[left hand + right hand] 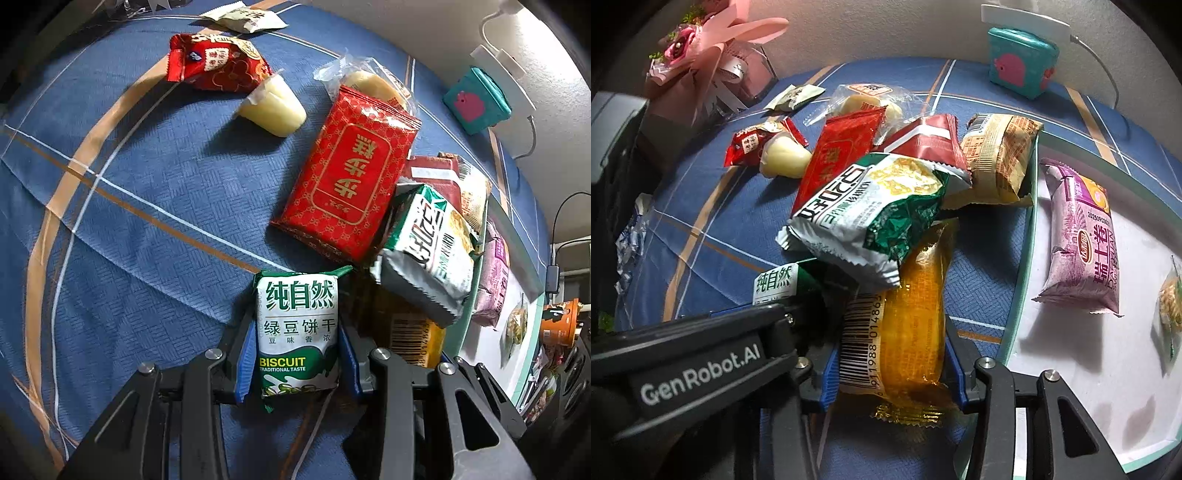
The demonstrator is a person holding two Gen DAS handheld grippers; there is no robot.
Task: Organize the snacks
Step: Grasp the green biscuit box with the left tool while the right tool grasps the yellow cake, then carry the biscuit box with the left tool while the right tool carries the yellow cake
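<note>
Two snacks are lying in the white tray (1027,266); most are remaining on the blue cloth (147,206). The green biscuit packet (297,332) is being gripped by the left gripper (297,354), the orange cake packet (908,325) bracketed by the right gripper (892,369), its jaws being closed.

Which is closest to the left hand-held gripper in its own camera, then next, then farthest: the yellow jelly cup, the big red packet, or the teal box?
1. Big red packet: just ahead, slightly right.
2. Yellow jelly cup: farther up the blue cloth.
3. Teal box: far right, by the wall.
</note>
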